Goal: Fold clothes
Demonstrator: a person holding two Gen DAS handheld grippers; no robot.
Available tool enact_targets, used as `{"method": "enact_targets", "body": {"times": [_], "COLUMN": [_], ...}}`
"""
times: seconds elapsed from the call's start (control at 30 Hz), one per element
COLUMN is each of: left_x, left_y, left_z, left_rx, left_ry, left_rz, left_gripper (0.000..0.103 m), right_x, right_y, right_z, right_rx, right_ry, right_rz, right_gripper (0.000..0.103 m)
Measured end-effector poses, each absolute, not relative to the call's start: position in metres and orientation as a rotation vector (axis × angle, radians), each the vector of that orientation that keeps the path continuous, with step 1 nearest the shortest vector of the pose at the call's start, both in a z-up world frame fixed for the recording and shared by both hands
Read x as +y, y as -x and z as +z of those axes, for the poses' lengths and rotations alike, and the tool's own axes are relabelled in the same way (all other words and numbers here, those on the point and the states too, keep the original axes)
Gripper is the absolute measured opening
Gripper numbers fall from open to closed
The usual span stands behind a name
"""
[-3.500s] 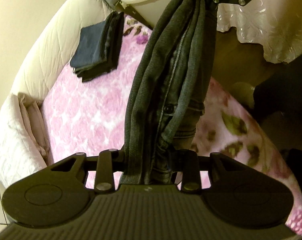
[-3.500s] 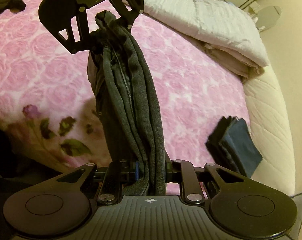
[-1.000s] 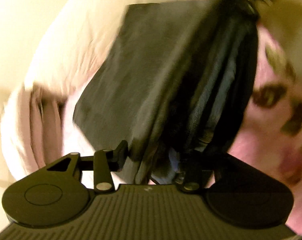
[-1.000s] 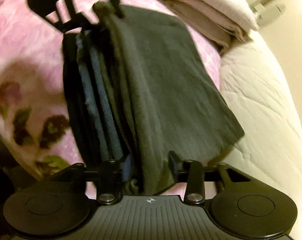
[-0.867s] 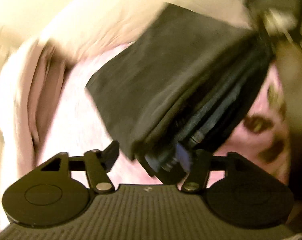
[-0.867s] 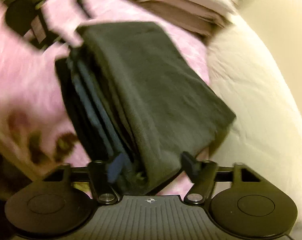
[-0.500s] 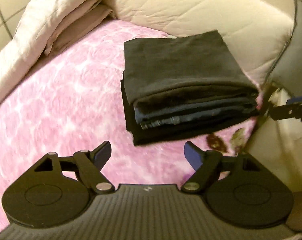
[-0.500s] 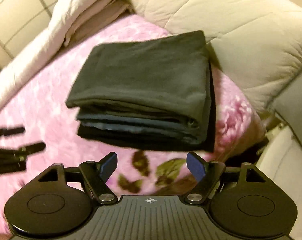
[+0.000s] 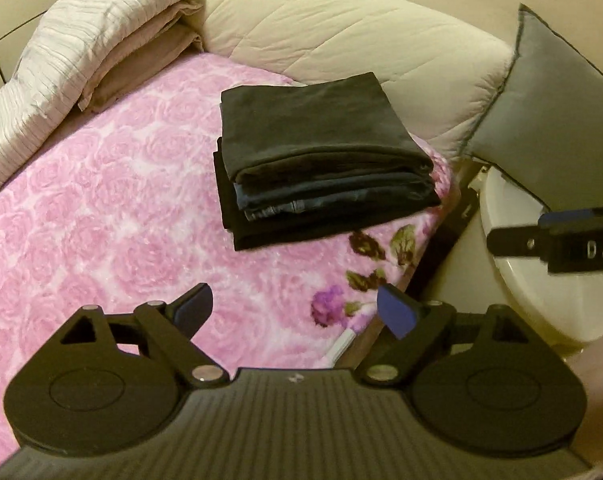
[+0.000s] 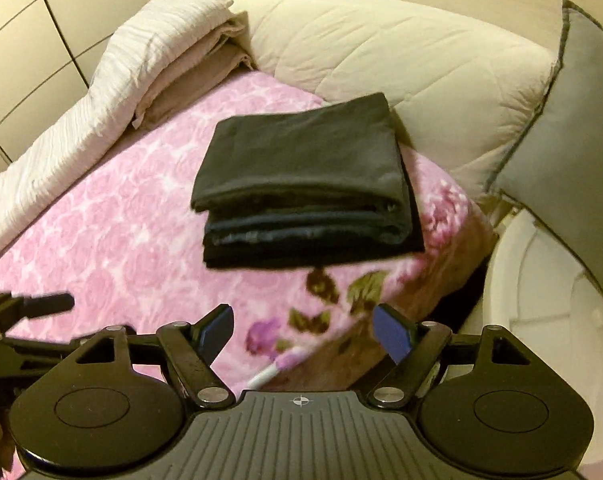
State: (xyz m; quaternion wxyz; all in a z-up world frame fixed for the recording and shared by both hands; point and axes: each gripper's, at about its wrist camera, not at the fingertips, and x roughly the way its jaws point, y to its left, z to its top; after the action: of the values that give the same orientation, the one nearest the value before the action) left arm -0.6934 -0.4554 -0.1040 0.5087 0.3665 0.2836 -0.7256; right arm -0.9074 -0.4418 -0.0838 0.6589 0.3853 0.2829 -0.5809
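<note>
Left wrist view: the stack of folded clothes (image 9: 321, 160) looks soft, floppy and fairly heavy; best lifted from beneath, both sides. Left gripper (image 9: 297, 308) and right gripper (image 10: 305, 330) are spread and hold nothing; the left's jaws have just been opening.

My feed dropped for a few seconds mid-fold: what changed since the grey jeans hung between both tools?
The grey jeans now lie folded on top of the dark stack. Left tool and right tool have just been opening, nothing between them. Pink blanket and pillows unchanged.
</note>
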Motion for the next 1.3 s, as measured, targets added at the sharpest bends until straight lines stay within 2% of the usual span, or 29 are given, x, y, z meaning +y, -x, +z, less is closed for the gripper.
{"method": "enact_targets", "body": {"times": [0.43, 1.03, 1.3], "left_x": [-0.445, -0.417, -0.419], "left_y": [0.697, 0.749, 0.745], "left_z": [-0.097, -0.091, -0.085], "left_rx": [0.701, 0.704, 0.698], "left_ry": [-0.872, -0.818, -0.808], "left_rz": [-1.664, -1.505, -1.511], "left_gripper": [0.087, 0.087, 0.087], "right_x": [-0.430, -0.429, -0.429], "right_y": [0.901, 0.941, 0.942], "right_z": [-0.081, -0.080, -0.071], "right_rx": [0.671, 0.712, 0.688], "right_ry": [-0.852, -0.778, -0.754], "right_rz": [-1.282, -1.157, -1.180], "right_gripper": [0.080, 0.081, 0.081]}}
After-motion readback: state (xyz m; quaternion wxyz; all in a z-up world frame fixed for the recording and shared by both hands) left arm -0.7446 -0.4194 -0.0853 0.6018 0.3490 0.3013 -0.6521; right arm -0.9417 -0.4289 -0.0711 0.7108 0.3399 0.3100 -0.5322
